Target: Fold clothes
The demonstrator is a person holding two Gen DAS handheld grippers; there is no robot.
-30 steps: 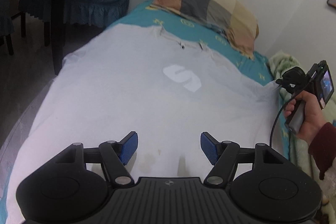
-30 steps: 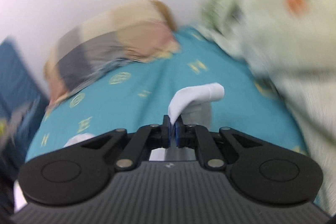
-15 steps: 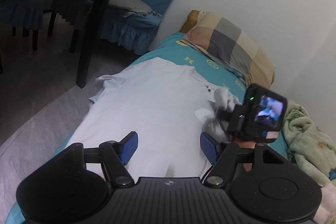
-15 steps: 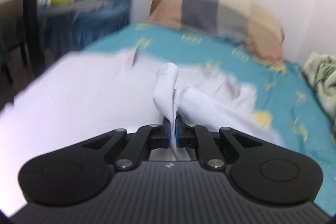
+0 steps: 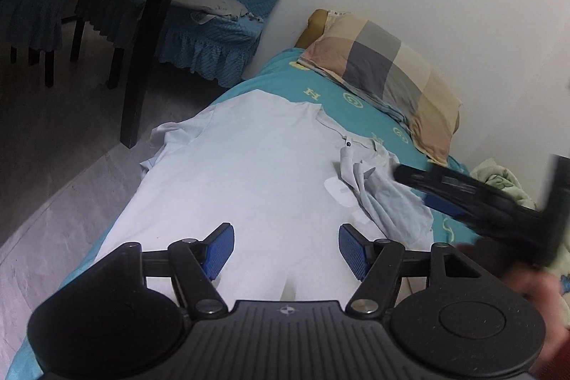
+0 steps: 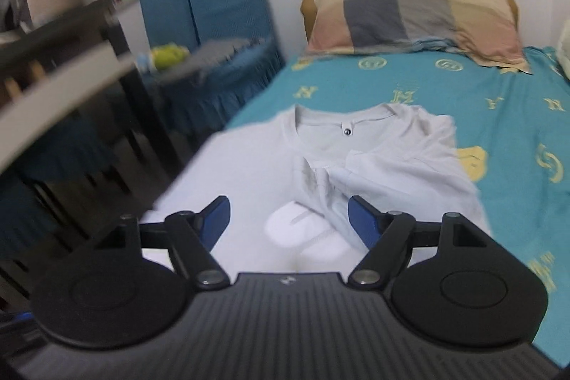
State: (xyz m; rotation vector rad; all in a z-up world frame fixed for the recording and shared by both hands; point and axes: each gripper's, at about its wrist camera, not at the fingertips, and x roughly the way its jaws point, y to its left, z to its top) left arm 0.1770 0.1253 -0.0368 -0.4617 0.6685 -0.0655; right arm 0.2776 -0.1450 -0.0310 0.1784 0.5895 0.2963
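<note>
Shirt (image 6: pixel 249 173) lies lengthwise, collar (seemingly buttoned) toward pillow (image 6: pixel 413 9).

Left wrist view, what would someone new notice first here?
A pale grey T-shirt spread flat down the teal bed sheet, one sleeve folded in over its chest. Beyond it, a checked pillow against the white wall. Both grippers' blue-padded jaws are open.

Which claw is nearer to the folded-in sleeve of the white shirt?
Right. The right claw hovers open just above the folded sleeve; the left claw is open over the shirt's lower part.
</note>
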